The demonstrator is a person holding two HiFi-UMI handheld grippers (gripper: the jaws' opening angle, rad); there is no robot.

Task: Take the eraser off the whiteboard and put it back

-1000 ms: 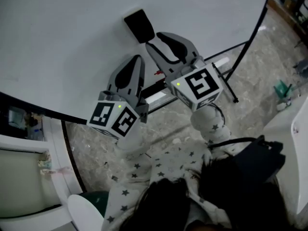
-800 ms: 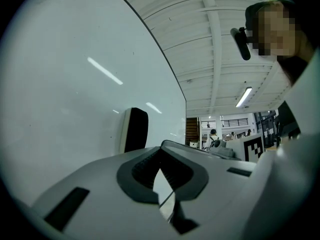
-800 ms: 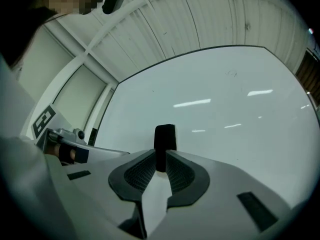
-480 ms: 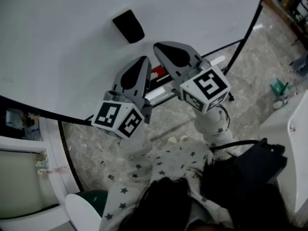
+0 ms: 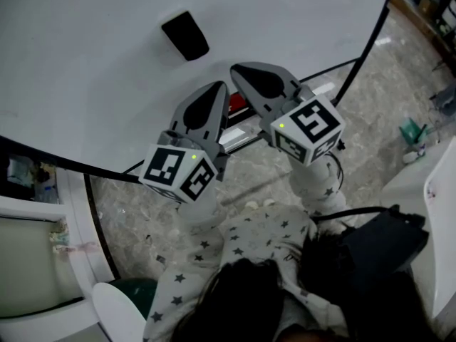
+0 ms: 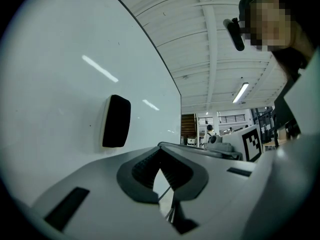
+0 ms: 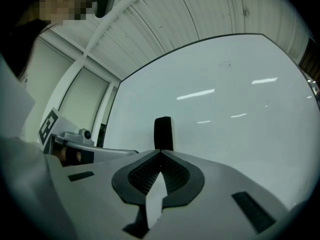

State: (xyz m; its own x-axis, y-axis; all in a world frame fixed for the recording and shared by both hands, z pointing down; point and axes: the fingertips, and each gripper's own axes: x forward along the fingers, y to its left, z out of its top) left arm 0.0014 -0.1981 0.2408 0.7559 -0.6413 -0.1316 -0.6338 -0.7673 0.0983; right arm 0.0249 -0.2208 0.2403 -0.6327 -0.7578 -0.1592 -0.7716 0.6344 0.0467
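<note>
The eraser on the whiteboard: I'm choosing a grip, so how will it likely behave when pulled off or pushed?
The eraser clings unsupported to the upright whiteboard, so it is probably magnetic and light; expect slight resistance, then a sudden release. Its blocky body looks stiff, not floppy. Pushed sideways, it would likely slide on the glossy surface rather than roll.

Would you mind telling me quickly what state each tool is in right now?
Left tool: closed, holding nothing.
Right tool: closed, holding nothing; the eraser sits on the whiteboard.
</note>
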